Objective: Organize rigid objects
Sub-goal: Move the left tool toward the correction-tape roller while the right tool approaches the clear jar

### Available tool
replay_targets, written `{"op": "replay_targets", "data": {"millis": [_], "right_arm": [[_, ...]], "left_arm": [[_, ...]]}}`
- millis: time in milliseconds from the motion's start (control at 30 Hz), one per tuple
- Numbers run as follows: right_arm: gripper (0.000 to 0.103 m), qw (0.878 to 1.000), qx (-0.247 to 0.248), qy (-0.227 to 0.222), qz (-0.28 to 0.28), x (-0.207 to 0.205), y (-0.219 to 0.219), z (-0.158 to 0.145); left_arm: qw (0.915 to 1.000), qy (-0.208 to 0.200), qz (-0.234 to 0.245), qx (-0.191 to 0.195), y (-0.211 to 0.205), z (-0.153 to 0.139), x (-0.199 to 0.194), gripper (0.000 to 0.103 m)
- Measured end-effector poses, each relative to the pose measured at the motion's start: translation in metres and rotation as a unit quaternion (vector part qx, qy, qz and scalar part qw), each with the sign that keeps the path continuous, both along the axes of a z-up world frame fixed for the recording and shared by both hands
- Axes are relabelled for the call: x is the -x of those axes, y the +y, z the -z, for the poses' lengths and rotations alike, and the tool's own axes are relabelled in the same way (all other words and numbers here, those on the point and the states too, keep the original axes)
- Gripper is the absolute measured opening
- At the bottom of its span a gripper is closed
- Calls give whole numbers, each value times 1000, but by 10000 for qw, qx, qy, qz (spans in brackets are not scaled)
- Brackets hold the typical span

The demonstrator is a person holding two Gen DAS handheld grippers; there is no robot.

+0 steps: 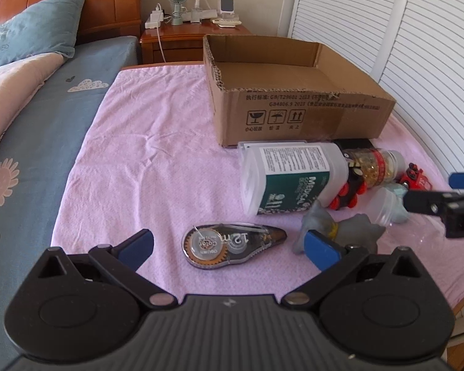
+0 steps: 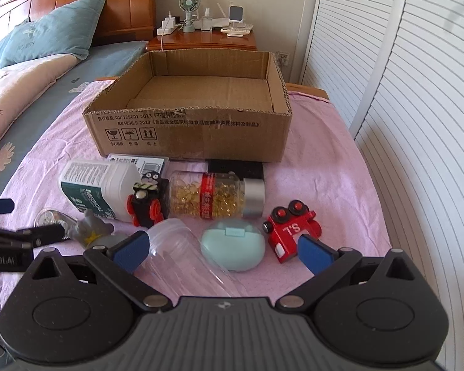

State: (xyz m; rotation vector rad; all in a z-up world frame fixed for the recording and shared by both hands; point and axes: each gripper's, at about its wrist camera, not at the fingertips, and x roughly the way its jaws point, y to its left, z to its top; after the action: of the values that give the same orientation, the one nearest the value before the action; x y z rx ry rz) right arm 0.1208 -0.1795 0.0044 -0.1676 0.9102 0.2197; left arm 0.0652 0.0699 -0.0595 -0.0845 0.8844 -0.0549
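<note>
Correction tape (image 1: 233, 245) in left view only, mint case (image 2: 233, 244) right only.

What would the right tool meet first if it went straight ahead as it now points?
Probably the mint-green round case, lying between the open fingers of the right tool, with the clear plastic jar by its left finger. Depth is unclear; behind them lies the capsule bottle.
</note>
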Motion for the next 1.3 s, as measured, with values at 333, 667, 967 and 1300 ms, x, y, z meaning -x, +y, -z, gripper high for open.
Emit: {"op": "replay_targets", "data": {"millis": [333, 667, 967, 1300], "right_arm": [[103, 9997, 31, 262, -18, -21, 23, 26], [103, 9983, 437, 367, -131, 16, -8, 34], [103, 9987, 349, 216, -292, 36, -26, 27], [103, 9984, 78, 438, -336, 46, -43, 28]], "left_arm": [[9994, 248, 156, -163, -5, 14, 5, 102], [9988, 411, 83, -258, 0, 25, 0, 102], [9979, 423, -156, -455, 20, 30, -11, 103], [9978, 532, -30, -392, 13, 30, -7, 102]]}}
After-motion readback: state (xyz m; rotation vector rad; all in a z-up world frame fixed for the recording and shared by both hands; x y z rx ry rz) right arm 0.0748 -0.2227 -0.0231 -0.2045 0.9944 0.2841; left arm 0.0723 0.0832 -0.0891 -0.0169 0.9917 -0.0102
